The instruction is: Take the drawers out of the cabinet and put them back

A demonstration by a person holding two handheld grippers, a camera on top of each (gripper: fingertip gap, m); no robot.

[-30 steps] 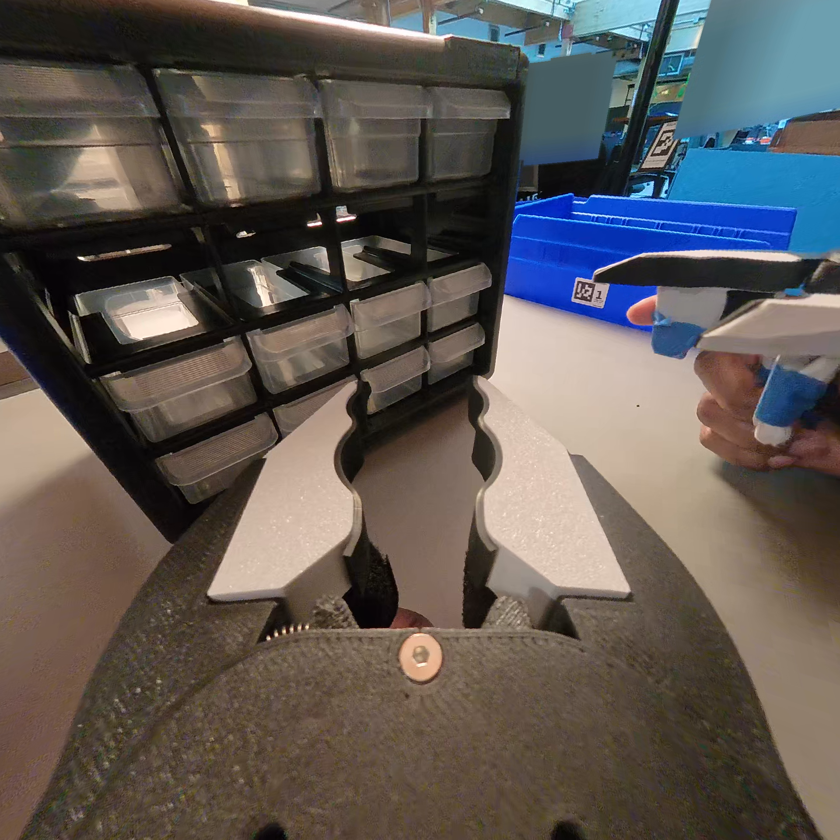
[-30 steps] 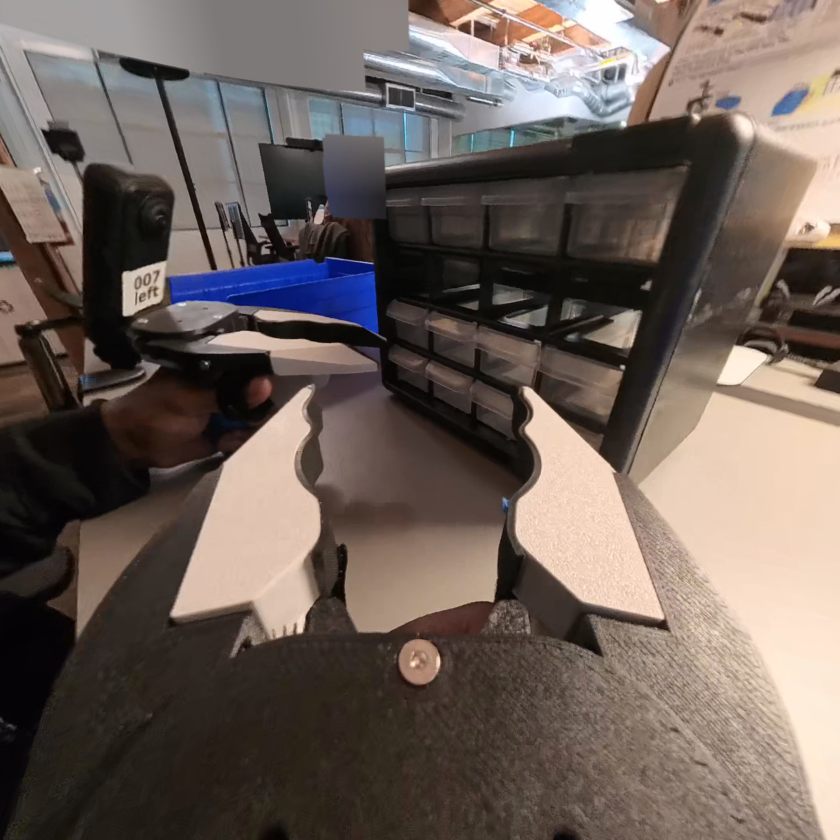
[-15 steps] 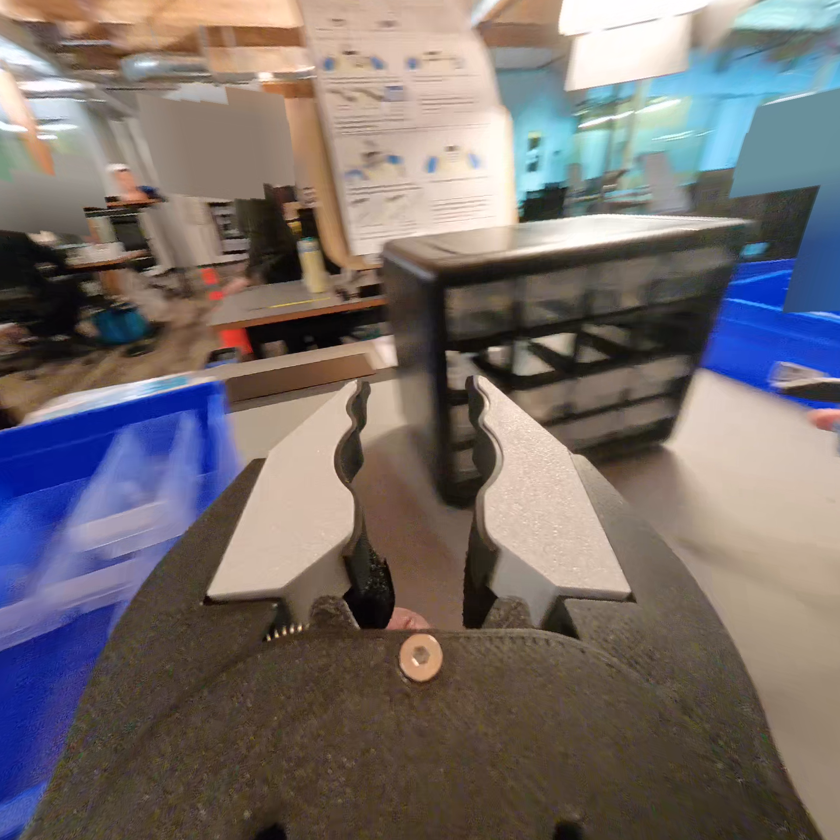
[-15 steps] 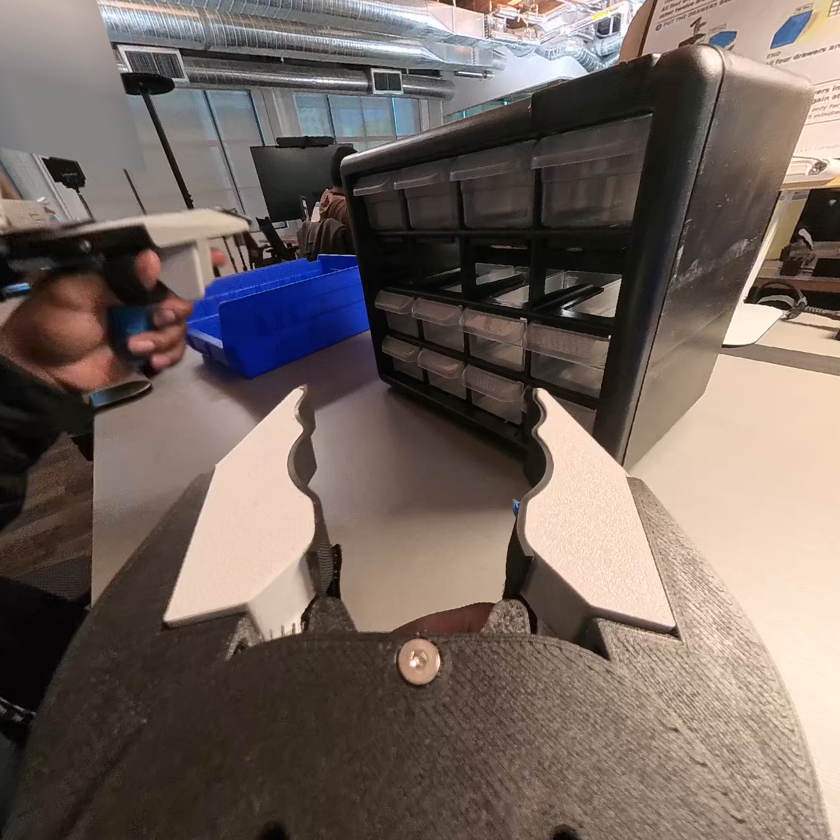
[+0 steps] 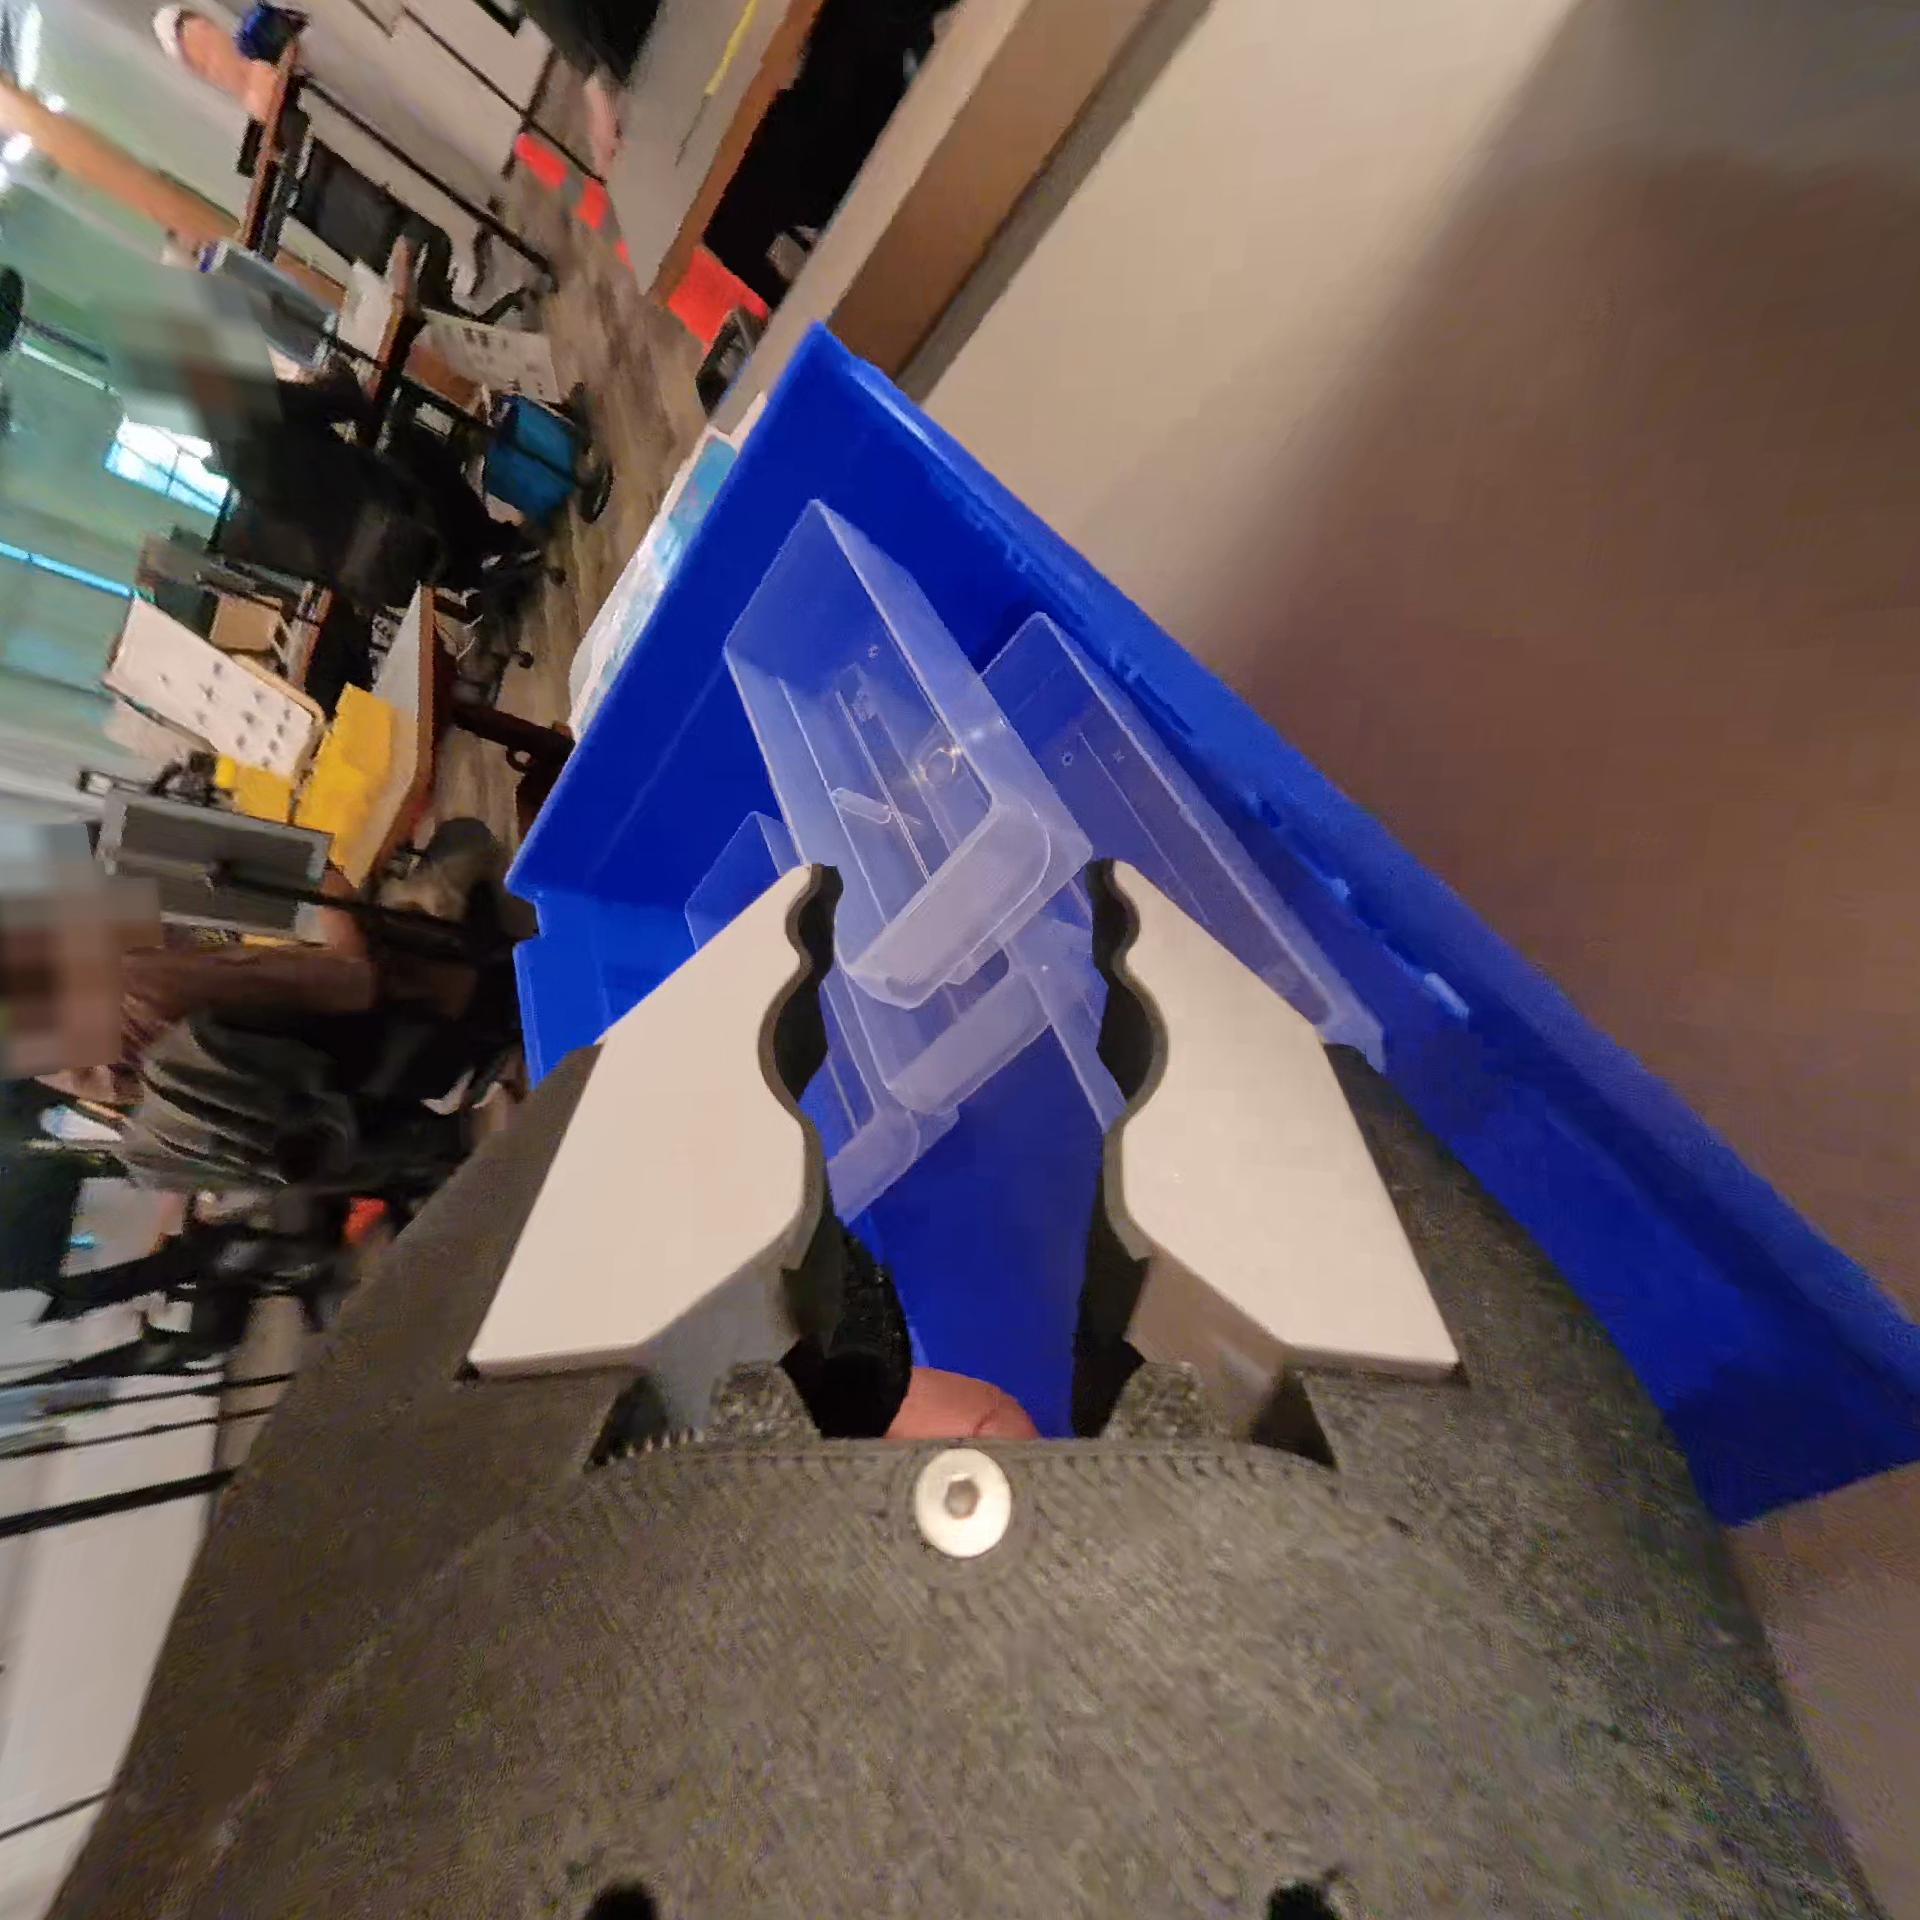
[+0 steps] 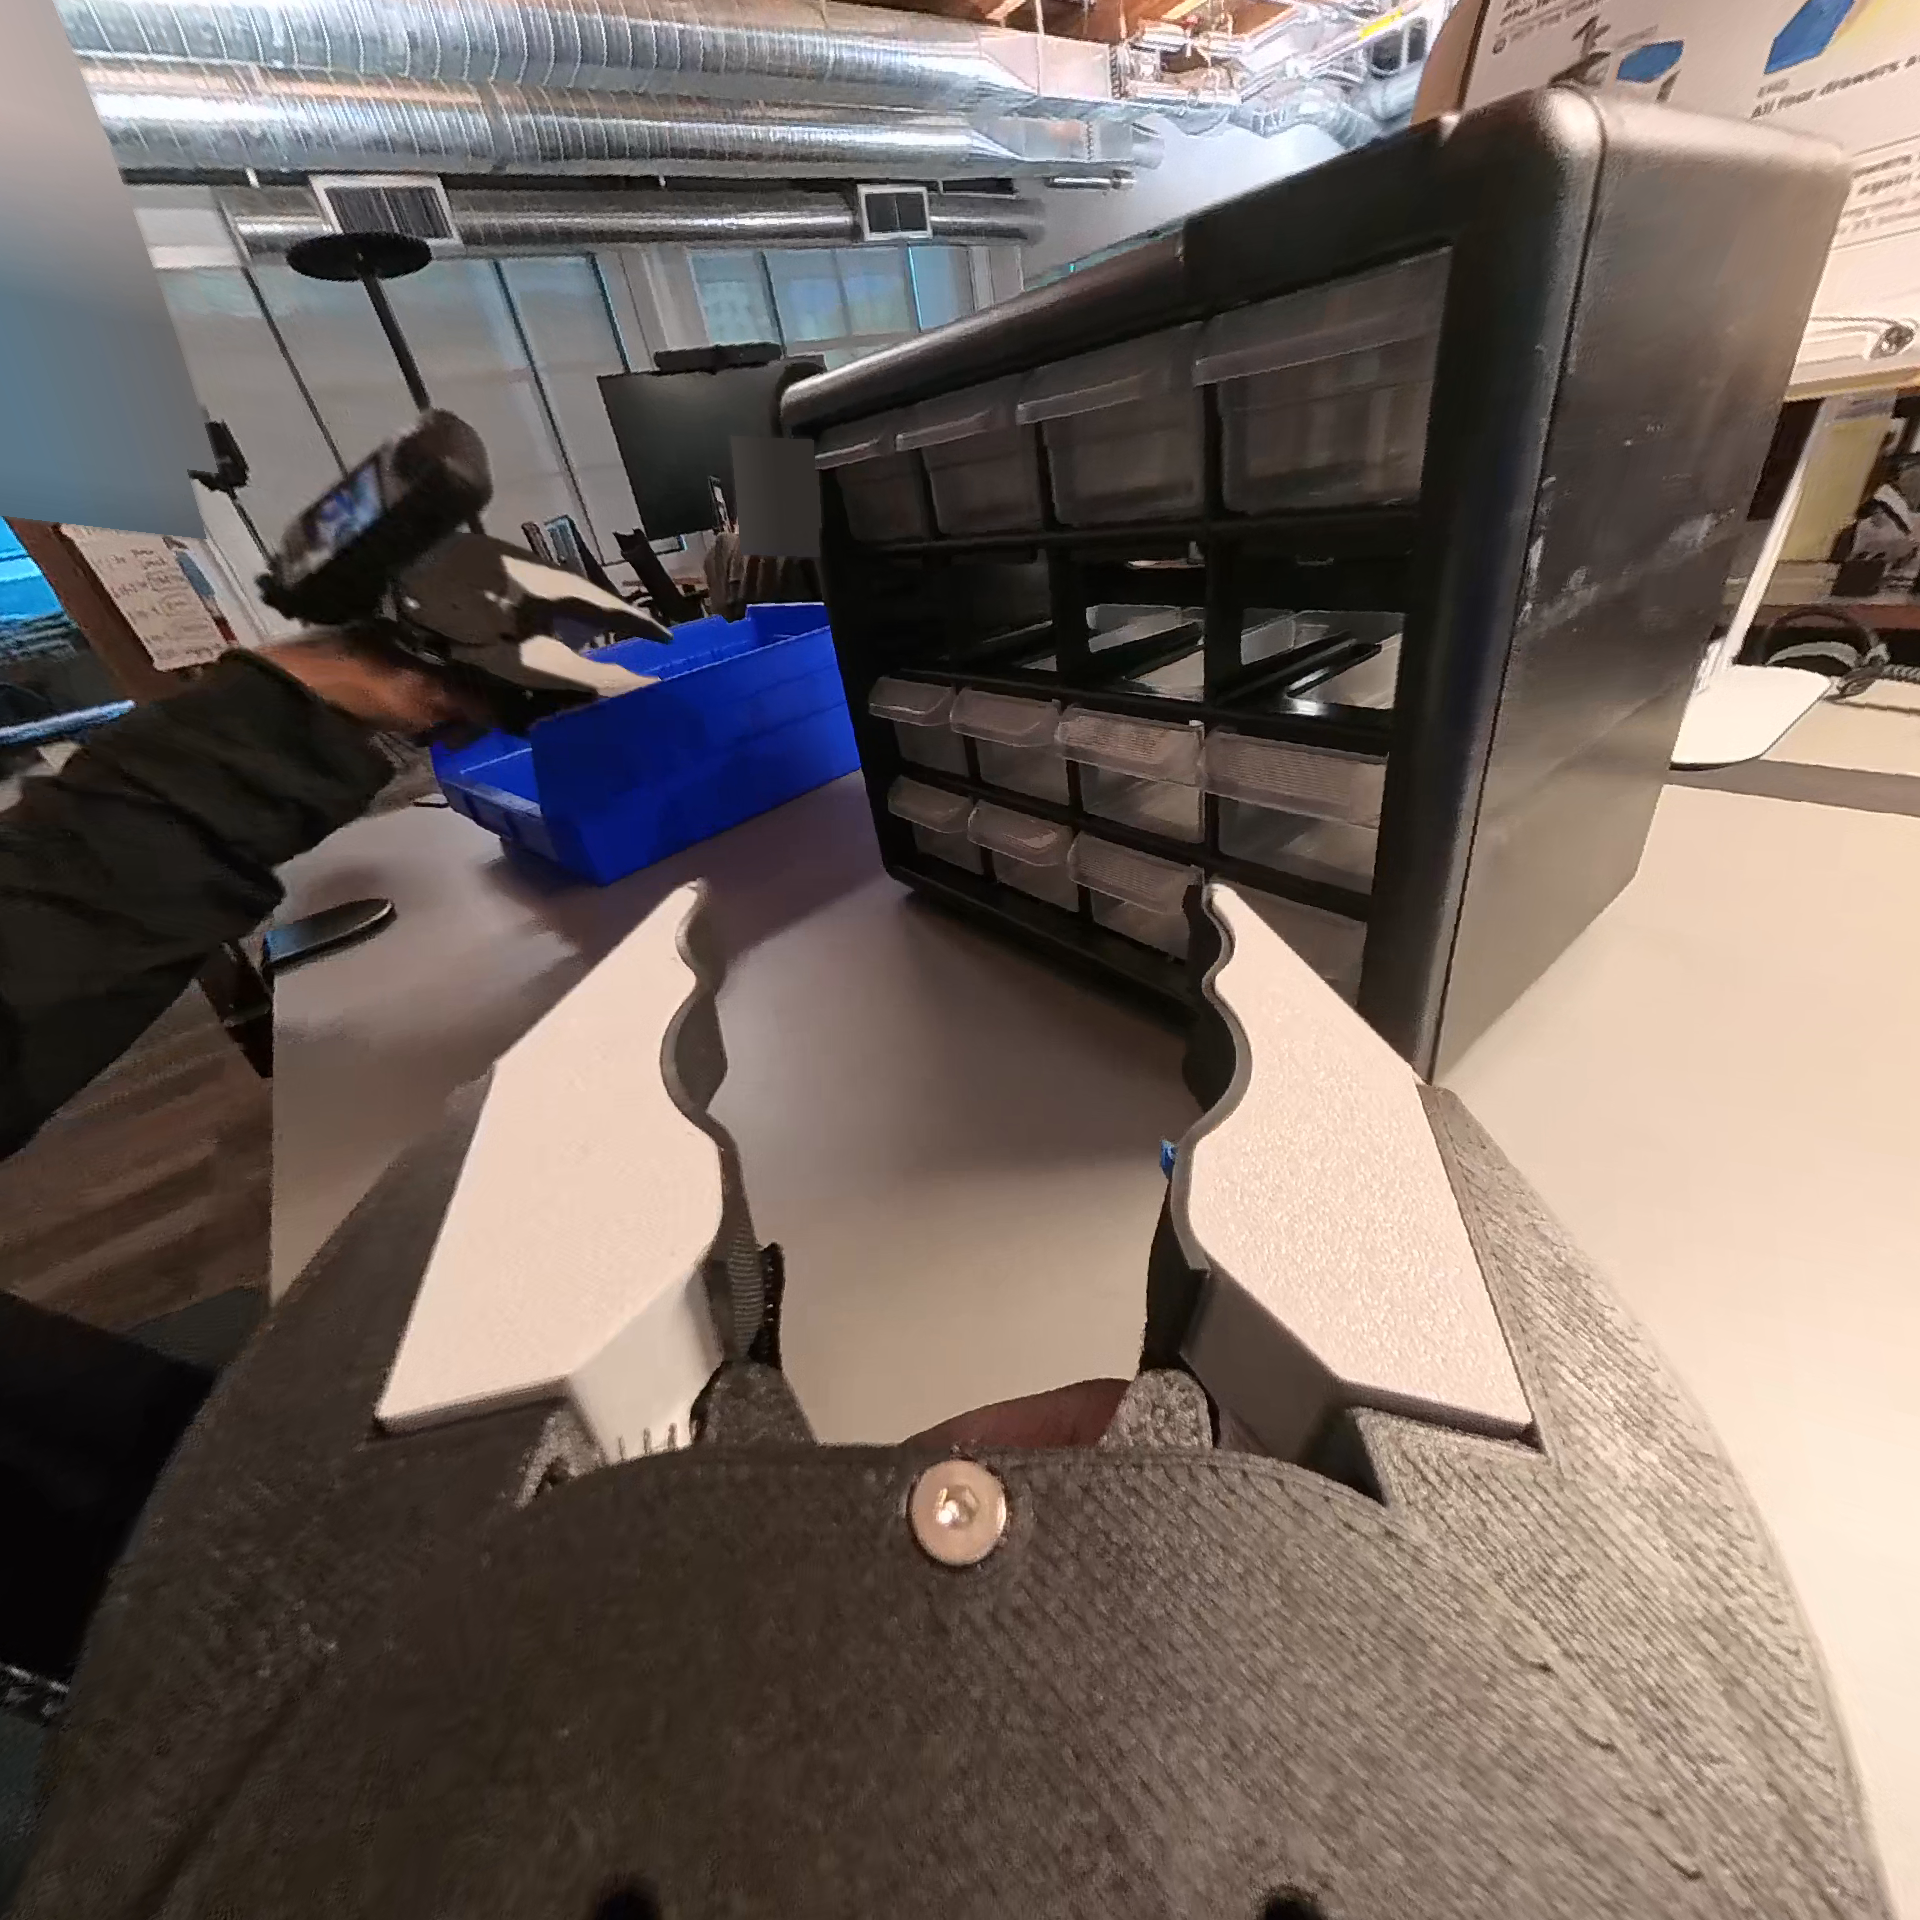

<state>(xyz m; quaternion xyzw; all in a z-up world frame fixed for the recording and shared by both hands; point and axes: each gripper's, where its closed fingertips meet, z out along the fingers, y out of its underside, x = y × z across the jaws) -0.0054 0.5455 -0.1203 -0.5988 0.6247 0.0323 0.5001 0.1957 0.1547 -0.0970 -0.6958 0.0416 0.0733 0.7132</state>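
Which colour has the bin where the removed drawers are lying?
Bright blue bin; best seen in the left wrist view.

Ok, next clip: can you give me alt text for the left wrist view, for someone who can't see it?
The left tool, jaws open and holding nothing, points into a blue bin where several clear plastic drawers lie piled at angles. The view is rolled sideways, so the table fills the right side and a blurred workshop the left.

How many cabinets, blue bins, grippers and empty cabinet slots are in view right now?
Black cabinet: 1
Blue bin: 1
Grippers: 2 (left gripper, right gripper)
Empty cabinet slots: 4, all in the second row
Total: 8
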